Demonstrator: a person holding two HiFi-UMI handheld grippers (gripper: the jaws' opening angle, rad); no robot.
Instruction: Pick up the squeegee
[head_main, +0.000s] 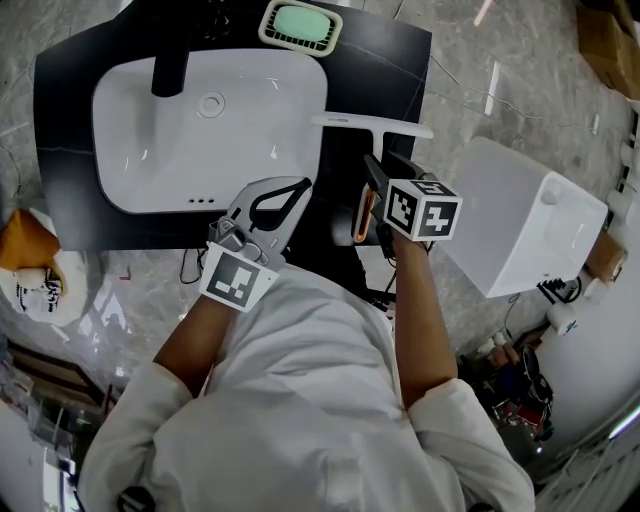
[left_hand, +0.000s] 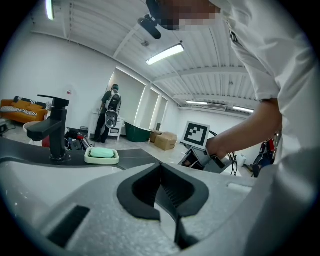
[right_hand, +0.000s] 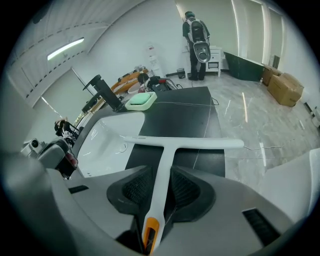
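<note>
**A:** Any containers, and what's in them?
**B:** The soap dish (head_main: 300, 25) at the far edge of the dark tabletop (head_main: 390, 60) holds a green soap bar (head_main: 297, 20). The white sink (head_main: 130, 170) is set in next to it.
**A:** And the squeegee?
**B:** The squeegee (right_hand: 167, 150) is white and T-shaped, with an orange end on its handle. It lies flat on the tabletop, just right of the sink. The right claw (right_hand: 161, 172) straddles the handle, jaws apart and not clamped. The left claw (left_hand: 160, 172) is closed on nothing, over the sink's near corner.
</note>
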